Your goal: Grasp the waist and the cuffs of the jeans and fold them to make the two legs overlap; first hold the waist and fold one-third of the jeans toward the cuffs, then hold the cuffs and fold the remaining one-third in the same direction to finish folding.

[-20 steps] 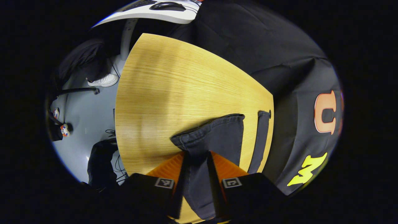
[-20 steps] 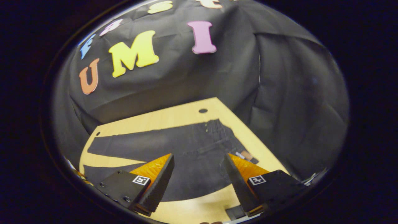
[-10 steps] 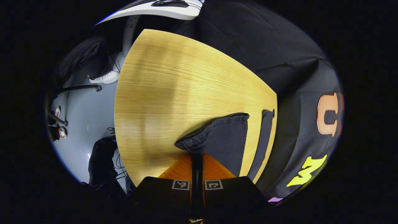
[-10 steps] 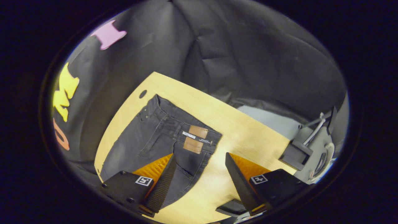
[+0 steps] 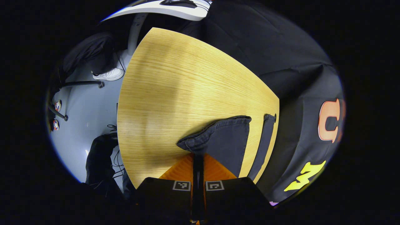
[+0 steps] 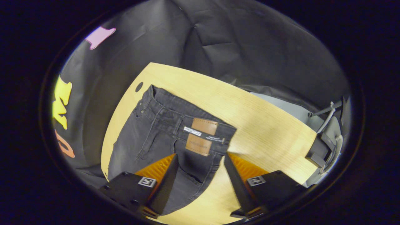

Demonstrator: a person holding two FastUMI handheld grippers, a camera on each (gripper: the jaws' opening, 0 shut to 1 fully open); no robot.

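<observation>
In the left gripper view, the left gripper (image 5: pixel 197 157) at bottom centre is clamped on a dark cuff of the jeans (image 5: pixel 223 139), lower centre on the wooden table (image 5: pixel 175 87); the second leg lies at its right. In the right gripper view, the right gripper (image 6: pixel 200 165) stands spread over the jeans' waist (image 6: pixel 187 125) at centre; the legs run off lower left, cut from sight.

Black gripper housings (image 5: pixel 193 200), square markers

Jeans (image 6: pixel 162 140) legs beyond frame edge
</observation>
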